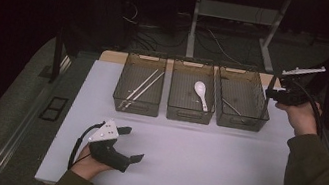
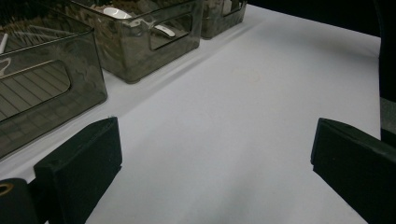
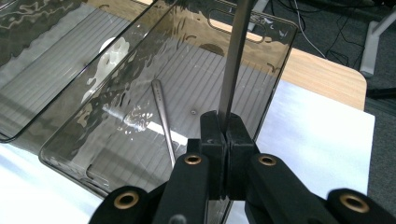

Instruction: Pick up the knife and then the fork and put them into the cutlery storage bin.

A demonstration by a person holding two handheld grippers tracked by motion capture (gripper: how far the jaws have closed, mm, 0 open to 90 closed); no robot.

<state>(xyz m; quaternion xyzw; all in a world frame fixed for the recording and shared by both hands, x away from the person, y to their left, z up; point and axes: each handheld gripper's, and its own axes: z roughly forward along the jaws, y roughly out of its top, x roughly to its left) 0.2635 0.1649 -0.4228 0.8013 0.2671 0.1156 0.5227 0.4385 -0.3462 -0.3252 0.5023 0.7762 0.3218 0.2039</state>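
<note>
Sorting cutlery into three bins. Right gripper (image 3: 223, 135) pinches a dark metal chopstick (image 3: 236, 51), held above the right bin (image 1: 248, 123), where its mate (image 3: 162, 114) already lies. Drop still pending. Left gripper (image 1: 132, 144) rests on the table (image 1: 201, 164), jaws spread, empty.

Slim grey metal chopstick (image 3: 236, 56) pinched between my right jaws, standing upright over the rightmost smoky clear bin (image 3: 280, 70), near its right wall, its twin chopstick (image 3: 163, 116) lying flat and slanted on the bin's ribbed floor
</note>
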